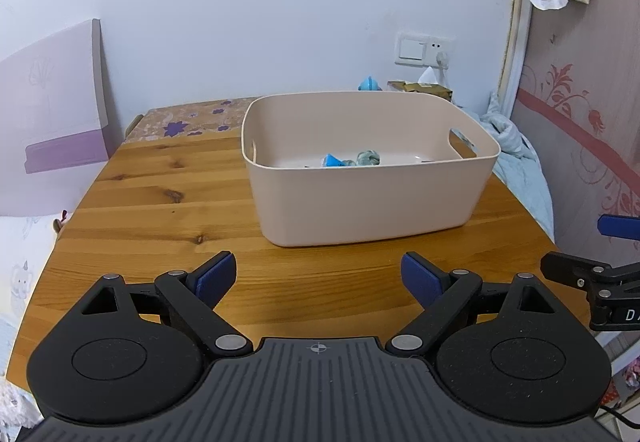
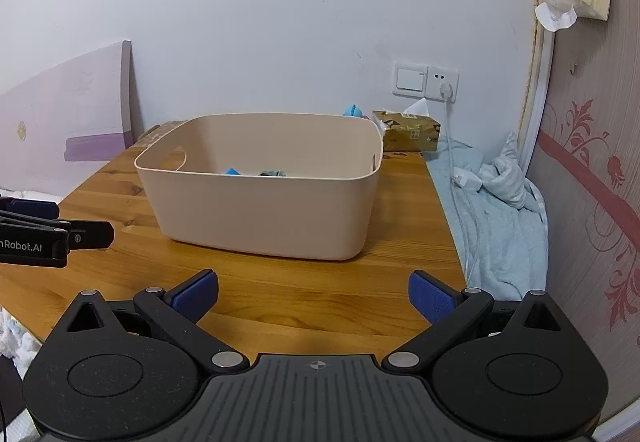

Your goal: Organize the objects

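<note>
A beige plastic bin (image 1: 360, 202) with cut-out handles stands on the wooden table (image 1: 160, 202). Inside it lie a small blue object (image 1: 331, 161) and a grey-green knotted object (image 1: 368, 158); the bin's near wall hides most of them in the right wrist view (image 2: 272, 210). My left gripper (image 1: 318, 276) is open and empty, above the table's front edge, short of the bin. My right gripper (image 2: 314, 296) is open and empty, also short of the bin. The right gripper shows at the right edge of the left view (image 1: 592, 282).
A tissue box (image 2: 408, 130) and a blue toy (image 2: 352, 110) sit behind the bin by the wall socket (image 2: 426, 82). A light blue blanket (image 2: 492, 210) with a cable lies right of the table. A purple-white board (image 1: 52, 102) leans at left.
</note>
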Available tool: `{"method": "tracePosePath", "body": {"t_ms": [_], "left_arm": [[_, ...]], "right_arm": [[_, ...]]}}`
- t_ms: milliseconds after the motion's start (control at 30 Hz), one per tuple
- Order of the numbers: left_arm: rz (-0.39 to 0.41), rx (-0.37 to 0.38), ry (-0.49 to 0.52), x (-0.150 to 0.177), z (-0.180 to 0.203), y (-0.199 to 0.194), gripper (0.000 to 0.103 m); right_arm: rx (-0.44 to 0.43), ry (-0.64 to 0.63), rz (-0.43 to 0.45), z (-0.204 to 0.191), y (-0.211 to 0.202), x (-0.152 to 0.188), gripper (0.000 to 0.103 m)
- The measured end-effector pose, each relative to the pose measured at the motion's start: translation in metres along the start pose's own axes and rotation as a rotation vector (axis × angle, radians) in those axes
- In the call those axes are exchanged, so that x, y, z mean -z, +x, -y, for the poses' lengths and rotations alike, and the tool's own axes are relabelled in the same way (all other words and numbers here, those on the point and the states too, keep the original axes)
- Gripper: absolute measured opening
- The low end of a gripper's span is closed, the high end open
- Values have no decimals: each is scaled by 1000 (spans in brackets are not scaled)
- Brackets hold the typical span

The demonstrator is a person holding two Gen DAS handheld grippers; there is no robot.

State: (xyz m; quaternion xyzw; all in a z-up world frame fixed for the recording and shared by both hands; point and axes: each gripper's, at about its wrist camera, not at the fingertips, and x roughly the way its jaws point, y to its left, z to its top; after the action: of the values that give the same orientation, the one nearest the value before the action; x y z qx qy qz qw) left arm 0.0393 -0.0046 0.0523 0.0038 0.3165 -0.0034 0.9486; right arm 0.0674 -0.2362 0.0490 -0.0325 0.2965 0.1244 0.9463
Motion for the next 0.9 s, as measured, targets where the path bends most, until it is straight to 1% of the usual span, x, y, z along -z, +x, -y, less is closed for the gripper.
{"method": "tracePosePath", "body": {"t_ms": [233,433,900], "left_arm": [[-6,2,-7,6,-1,-5,91],[-17,10,3,14,0,-7,91],[-20,4,-2,19,-2,-10,91]], "right_arm": [[-4,23,-7,1,-9,7,103],[-11,69,-6,4,-13,9,103],[-11,34,-20,-4,-15,6,103]]}}
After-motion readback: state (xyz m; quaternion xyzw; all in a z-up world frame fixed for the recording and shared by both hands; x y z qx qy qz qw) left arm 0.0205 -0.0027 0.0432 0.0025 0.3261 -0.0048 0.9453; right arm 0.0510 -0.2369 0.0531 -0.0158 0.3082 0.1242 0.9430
